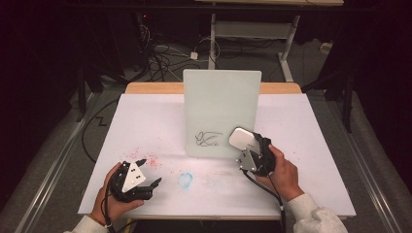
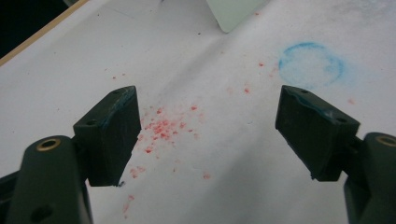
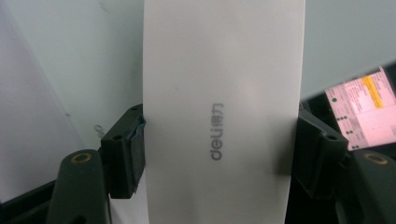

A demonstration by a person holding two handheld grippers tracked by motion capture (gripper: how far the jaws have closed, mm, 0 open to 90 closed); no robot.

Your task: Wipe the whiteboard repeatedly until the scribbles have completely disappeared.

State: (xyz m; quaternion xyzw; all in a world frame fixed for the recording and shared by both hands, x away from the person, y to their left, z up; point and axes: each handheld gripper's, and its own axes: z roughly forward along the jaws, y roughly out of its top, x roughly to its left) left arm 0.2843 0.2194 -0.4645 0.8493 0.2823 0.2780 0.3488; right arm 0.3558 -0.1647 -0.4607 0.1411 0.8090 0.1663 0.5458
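Note:
A pale whiteboard [image 1: 221, 111] stands upright at the middle of the table, with a black scribble [image 1: 208, 139] low on its face. My right gripper [image 1: 245, 145] is shut on a white eraser [image 1: 241, 138], held against the board's lower right corner just right of the scribble. In the right gripper view the eraser [image 3: 222, 116], printed "deli", sits clamped between both jaws of the gripper [image 3: 219, 140], with the board [image 3: 70, 56] behind it. My left gripper [image 1: 149, 172] rests open at the front left of the table, and its view shows the gripper [image 2: 210, 112] with nothing between the jaws.
White paper [image 1: 291, 126] covers the tabletop. Red specks [image 1: 145, 159] lie by the left gripper, and a blue ring smear [image 1: 185, 179] sits at front centre. Cables [image 1: 160, 53] and a desk frame [image 1: 252, 29] lie on the floor beyond the table's far edge.

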